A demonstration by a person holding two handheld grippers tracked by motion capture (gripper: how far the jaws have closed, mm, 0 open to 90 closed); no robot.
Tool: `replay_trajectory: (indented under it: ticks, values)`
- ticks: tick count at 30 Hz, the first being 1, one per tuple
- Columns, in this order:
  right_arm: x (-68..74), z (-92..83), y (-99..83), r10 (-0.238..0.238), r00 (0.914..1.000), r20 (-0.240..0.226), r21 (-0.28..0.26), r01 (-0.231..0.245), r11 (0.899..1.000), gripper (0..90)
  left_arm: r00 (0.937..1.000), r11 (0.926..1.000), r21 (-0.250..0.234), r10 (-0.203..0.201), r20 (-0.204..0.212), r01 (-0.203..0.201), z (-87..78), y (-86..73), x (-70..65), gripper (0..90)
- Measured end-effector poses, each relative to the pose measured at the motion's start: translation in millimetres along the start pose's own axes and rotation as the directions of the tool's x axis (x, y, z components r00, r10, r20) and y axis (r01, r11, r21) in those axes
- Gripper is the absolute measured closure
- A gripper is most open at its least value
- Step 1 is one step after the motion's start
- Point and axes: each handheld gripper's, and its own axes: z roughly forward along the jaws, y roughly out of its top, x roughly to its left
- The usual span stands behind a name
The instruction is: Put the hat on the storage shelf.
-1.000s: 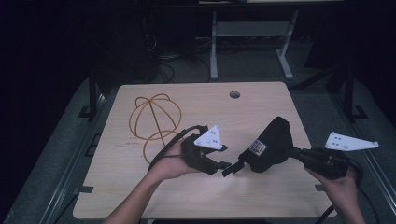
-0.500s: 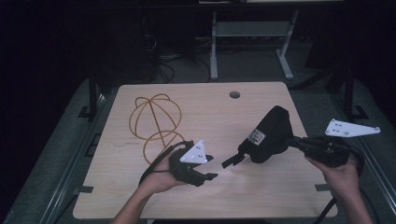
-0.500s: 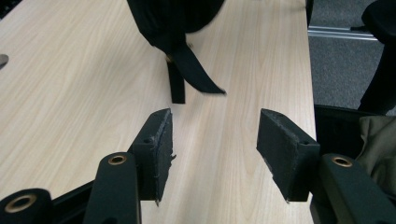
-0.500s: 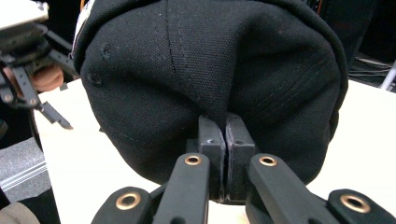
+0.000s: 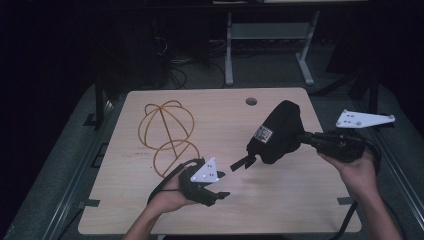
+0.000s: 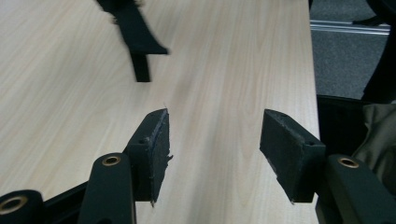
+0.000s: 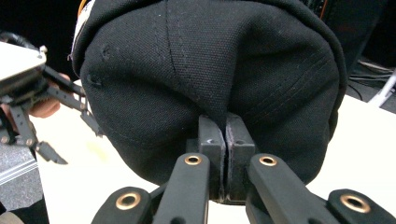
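Black cap (image 5: 280,132) was up in the air over the table (image 5: 300,200), on the far side of the wire hat stand (image 5: 167,135) from where my left hand worked, so I judged the lifting part done. I still had to carry the cap across and set it on the wire hat stand, which sat bare and well apart from the cap. My right gripper (image 5: 306,138) was pressed tight together on a fold of the cap's cloth, and in the right gripper view I saw its pads (image 7: 212,140) squeezed shut with the dark cloth (image 7: 210,70) pinched between them. The cap's strap (image 5: 243,162) hung down toward my left gripper (image 5: 220,187), near it but not touching. My left gripper was low over the table, nearer to me than the wire hat stand. Its jaws had just been opening and stood spread apart. In the left gripper view I saw only bare wood (image 6: 215,93) between its pads (image 6: 156,140), with the strap (image 6: 137,39) farther off, so it held nothing.
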Motion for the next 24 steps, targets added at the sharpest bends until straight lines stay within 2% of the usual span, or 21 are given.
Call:
replay_trajectory:
  ticks: [5, 13, 15, 24]
  values:
    - [4.9, 13.5, 20.3, -0.027, 0.9996, -0.012, 0.010, 0.027, 1.000, 88.1, 0.9999, 1.0000, 0.008, -0.004, 0.013, 0.004, 6.2, -3.8, -5.0, 40.8]
    - [12.3, 28.0, 47.7, -0.073, 0.9968, -0.033, 0.016, 0.073, 0.997, 88.1, 0.9997, 0.9998, 0.019, 0.012, 0.022, -0.012, 9.6, -2.4, -8.6, 39.3]
    - [15.4, 34.1, 57.5, -0.088, 0.9950, -0.046, 0.018, 0.089, 0.996, 88.0, 0.9997, 0.9999, 0.014, 0.004, 0.025, -0.004, 10.8, -2.3, -10.1, 38.8]
    - [32.9, 65.4, 92.2, -0.156, 0.9828, -0.100, 0.042, 0.160, 0.986, 88.0, 0.9994, 0.9991, 0.035, 0.022, 0.027, -0.022, 17.0, -3.9, -12.9, 37.3]
